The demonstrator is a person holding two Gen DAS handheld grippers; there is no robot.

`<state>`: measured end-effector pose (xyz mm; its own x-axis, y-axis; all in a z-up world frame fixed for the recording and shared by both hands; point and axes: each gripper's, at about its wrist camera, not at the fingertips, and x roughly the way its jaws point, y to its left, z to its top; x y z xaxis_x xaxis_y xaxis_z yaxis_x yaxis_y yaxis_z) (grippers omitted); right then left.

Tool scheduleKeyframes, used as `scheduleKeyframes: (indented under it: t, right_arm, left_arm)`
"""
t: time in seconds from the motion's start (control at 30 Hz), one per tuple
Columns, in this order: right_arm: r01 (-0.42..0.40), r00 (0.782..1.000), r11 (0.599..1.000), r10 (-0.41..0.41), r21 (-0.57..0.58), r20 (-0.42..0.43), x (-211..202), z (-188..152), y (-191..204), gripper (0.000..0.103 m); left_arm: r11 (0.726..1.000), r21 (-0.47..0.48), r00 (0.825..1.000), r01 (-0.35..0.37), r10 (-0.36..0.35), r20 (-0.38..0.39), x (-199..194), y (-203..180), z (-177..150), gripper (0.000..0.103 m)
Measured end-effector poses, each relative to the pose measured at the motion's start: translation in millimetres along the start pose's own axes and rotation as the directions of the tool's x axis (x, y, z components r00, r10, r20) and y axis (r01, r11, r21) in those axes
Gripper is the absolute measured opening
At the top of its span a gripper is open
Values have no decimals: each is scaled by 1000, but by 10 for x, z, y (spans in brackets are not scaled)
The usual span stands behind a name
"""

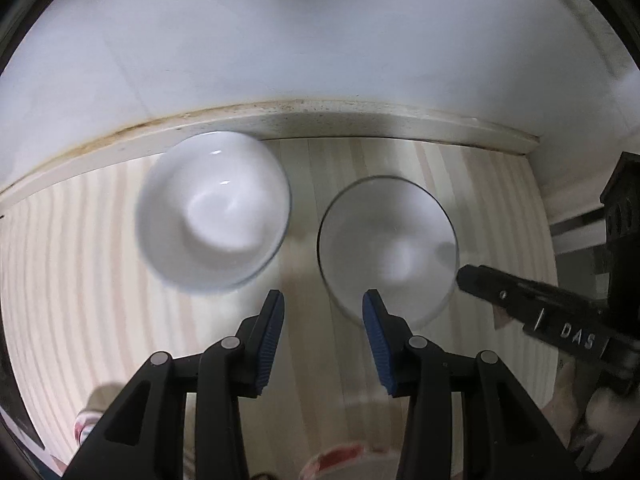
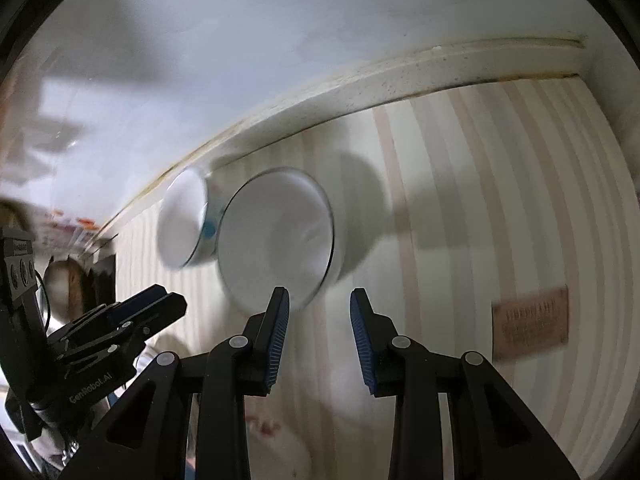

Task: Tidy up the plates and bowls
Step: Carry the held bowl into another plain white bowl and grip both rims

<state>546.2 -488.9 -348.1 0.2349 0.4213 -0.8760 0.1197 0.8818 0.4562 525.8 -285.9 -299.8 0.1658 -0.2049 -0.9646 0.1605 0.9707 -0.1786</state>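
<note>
Two white bowls stand side by side on a pale striped counter (image 1: 80, 280), close to the back ledge. In the left wrist view the left bowl (image 1: 214, 210) touches the ledge and the right bowl (image 1: 388, 248) sits a little nearer. My left gripper (image 1: 323, 300) hovers open over the gap between them, with nothing between its pads. One of the right gripper's fingers (image 1: 480, 280) reaches the right bowl's rim from the right. In the right wrist view my right gripper (image 2: 319, 298) is open and empty just in front of the nearer bowl (image 2: 276, 236). The other bowl (image 2: 182, 224) and the left gripper (image 2: 166, 298) lie to its left.
A speckled cream ledge (image 1: 320, 118) and a white wall (image 1: 320, 40) close off the back of the counter. A brown label (image 2: 530, 322) lies on the counter to the right of the bowls. Blurred red-and-white shapes (image 1: 340, 456) show below the counter's near edge.
</note>
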Motion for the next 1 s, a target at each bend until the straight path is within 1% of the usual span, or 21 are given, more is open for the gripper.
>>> scheduleKeyframes:
  t: [0.1,0.2,0.27,0.33,0.4,0.6,0.77,1.0]
  right_arm:
    - [-4,1000,1000,4,26,-25,216,184,-64,34]
    - [-6,999,999,8,45,-52,409,241,-100,34]
    - [-8,997,998,12,58,-73,538,275,-110,33]
    - [-14,996,998,19,67,-86,623,292,-145,17]
    - [-18,996,998,23,63,-86,664,297,-138,17]
    - [17,997,1000,-15,21,-81,669,268,-42,16]
    - [18,997,1000,-18,7,-69,539,193,13,16]
    - [7,999,1000,-7,-8,-37,211,48,140,16]
  left_arm:
    - [1000,2,999,8,-8,-42,149,15,95,38]
    - [1000,6,996,20,-19,-87,293,-10,137,38]
    - [1000,18,995,10,-8,-97,358,-44,157,37]
    - [1000,24,995,6,-4,-96,361,-59,176,37]
    - [1000,24,995,12,-10,-97,355,-51,182,37]
    - [999,28,996,19,-16,-85,273,-52,146,37]
    - [999,45,998,26,-23,-65,156,-104,110,37]
    - [996,82,999,39,-37,-18,-264,-131,-74,37]
